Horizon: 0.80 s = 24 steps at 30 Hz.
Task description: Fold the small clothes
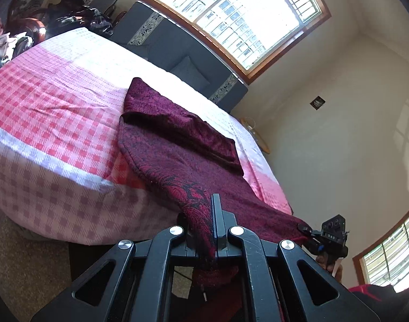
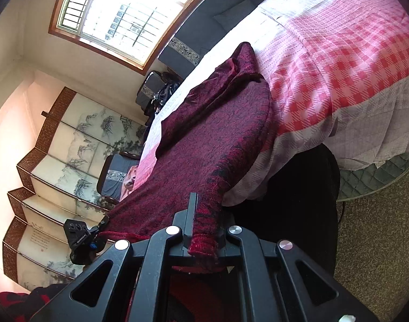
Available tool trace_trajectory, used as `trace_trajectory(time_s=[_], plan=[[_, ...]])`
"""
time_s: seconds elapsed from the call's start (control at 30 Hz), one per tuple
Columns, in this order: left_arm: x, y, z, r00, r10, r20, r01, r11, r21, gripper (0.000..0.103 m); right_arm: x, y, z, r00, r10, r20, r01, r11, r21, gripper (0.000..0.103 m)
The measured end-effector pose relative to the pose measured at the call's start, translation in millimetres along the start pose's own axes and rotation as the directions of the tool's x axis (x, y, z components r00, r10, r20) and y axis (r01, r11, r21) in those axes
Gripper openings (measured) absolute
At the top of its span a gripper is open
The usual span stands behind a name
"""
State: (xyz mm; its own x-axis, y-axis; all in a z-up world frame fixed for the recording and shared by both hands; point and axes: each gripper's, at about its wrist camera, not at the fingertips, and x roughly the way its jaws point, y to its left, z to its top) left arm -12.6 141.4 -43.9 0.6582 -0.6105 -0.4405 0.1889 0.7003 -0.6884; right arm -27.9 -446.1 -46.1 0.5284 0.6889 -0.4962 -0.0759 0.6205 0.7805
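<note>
Maroon knitted garment w/ darker pattern [image 1: 177,139] lies partly on pink-and-white checked bedspread [image 1: 56,112], near hem lifted off bed edge. Left gripper [image 1: 207,214] clenched on one hem corner; right gripper [image 2: 201,214] clenched on the other, cloth bunched btwn each pair of black fingers. One sleeve folded across the body. Barred window [image 1: 244,13] behind bed.

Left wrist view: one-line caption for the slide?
Left gripper and right gripper each pinch a hem corner of the maroon sweater on the checked bed.
</note>
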Motion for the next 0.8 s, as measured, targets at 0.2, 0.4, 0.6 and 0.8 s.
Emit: trace_trajectory(time_s=[0.2, 0.4, 0.6, 0.8], plan=[[33.8, 0.6, 66.4, 0.998, -0.059, 0.031, 0.06, 0.997, -0.039, 0.006, 16.5, 22.1, 69.6, 0.998, 0.018, 0.052, -0.015, 0.998, -0.06, 0.006], [96.8, 14.0, 129.2, 0.999, 0.004, 0.05, -0.004, 1.0, 0.0, 0.006, 69.6, 20.1, 144.5, 0.999, 0.015, 0.039, -0.013, 0.998, -0.06, 0.006], [169.7, 53.9, 174.5, 0.998, 0.056, 0.032, -0.053, 0.995, -0.08, 0.006, 131.3, -15.9, 201.8, 1.0, -0.004, 0.006, 0.004, 1.0, 0.008, 0.006], [221.8, 80.9, 201.8, 0.993, 0.121, 0.008, -0.119, 0.986, -0.117, 0.006, 181.5, -45.0, 235.6, 0.999, -0.024, -0.033, 0.026, 0.997, 0.072, 0.006]])
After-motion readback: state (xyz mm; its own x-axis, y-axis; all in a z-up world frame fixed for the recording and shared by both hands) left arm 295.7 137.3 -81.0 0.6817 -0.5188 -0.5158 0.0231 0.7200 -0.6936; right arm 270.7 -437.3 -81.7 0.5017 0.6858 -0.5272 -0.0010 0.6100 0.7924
